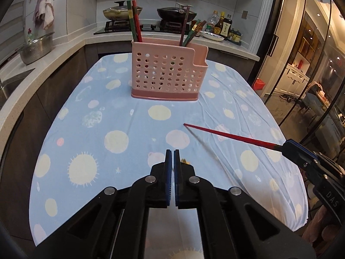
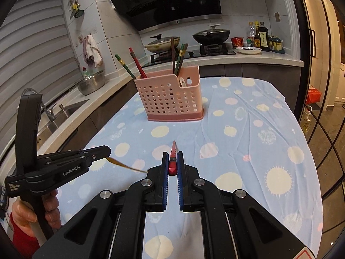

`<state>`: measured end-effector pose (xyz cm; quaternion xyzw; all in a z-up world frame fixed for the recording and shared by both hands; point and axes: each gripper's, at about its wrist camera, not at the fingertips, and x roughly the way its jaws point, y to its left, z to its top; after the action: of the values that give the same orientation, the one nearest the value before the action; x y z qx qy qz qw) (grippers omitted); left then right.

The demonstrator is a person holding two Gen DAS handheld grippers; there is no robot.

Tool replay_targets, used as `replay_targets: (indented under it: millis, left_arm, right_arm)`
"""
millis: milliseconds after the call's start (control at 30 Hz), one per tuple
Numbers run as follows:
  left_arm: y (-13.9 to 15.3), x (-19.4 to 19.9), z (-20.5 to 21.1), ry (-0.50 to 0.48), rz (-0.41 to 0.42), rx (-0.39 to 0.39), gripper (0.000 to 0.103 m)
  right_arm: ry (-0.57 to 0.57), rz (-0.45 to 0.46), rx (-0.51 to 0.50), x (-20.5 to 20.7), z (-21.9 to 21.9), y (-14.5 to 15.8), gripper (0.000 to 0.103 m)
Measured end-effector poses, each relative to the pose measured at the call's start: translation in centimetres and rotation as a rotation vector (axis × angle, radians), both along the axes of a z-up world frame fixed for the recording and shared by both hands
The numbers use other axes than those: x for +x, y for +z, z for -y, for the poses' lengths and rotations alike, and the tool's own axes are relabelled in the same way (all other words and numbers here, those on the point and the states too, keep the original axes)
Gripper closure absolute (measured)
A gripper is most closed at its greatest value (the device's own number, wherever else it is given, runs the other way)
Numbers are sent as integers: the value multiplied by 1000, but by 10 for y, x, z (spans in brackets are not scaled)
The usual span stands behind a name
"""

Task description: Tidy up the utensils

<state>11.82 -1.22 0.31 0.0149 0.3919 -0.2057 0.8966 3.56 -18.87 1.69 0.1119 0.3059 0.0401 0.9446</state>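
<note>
Gripping a red chopstick (image 2: 173, 158) by its thick end, the right gripper (image 2: 173, 157) has its blue pads pressed on the stick, which points forward toward the pink perforated holder (image 2: 170, 99). In the left wrist view the same red chopstick (image 1: 231, 137) juts from the right gripper (image 1: 290, 147), its tip clear above the tablecloth (image 1: 97, 129).

Left gripper (image 1: 172, 154): jaws pressed together, only a thin slit between the pads. In the right wrist view a thin yellowish-gold utensil (image 2: 127, 165) sticks out of the left gripper (image 2: 106, 151); what kind it is I cannot tell. A hand (image 2: 35, 213) holds that gripper's handle.

Holder stands upright on the far half of the blue cloth with pale sun and planet prints. Red, green and brown chopsticks (image 2: 138, 65) lean in its left and middle sections; something white sits in its low right pocket. Behind: stove (image 2: 189, 50) with two lidded pans, sauce bottles (image 2: 259, 36), metal bowl (image 2: 91, 84) by the sink.
</note>
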Motion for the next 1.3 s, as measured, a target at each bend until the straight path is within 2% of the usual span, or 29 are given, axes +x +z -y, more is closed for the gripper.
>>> replay_targets:
  millis: [233,333,433,533,667,700,900,1133,1200,1300]
  left_arm:
    - [35,22,3,17,76,11,103]
    - [41,27,2,30,83,10,103]
    - [31,27,-3,27,56,18,102]
    - [4,20,-10,19,4,31,100]
    - [-39,12,-19,13,-74,68,66]
    - [-49,10,-21,16,-90,78,66]
    - [-88,11,-35,48,-190,59,66]
    - [-90,1,-34,36,-180,47,69]
    - [-91,0,-34,30,-183,43,81]
    - [-91,-1,-36,34,-191,31,88]
  right_arm:
    - [9,89,-6,21,4,40,96]
    - [2,113,-5,29,8,52,96]
    - [-4,114,1,29,10,52,96]
    - [-12,96,8,23,12,44,96]
    - [-25,70,34,12,16,34,96]
    - [-29,63,42,8,17,31,95]
    - [-34,13,59,-4,14,15,96]
    - [-28,-53,48,-11,7,-6,96]
    - [-29,-65,48,-13,6,-11,96]
    - [-29,-77,48,-15,6,-15,96]
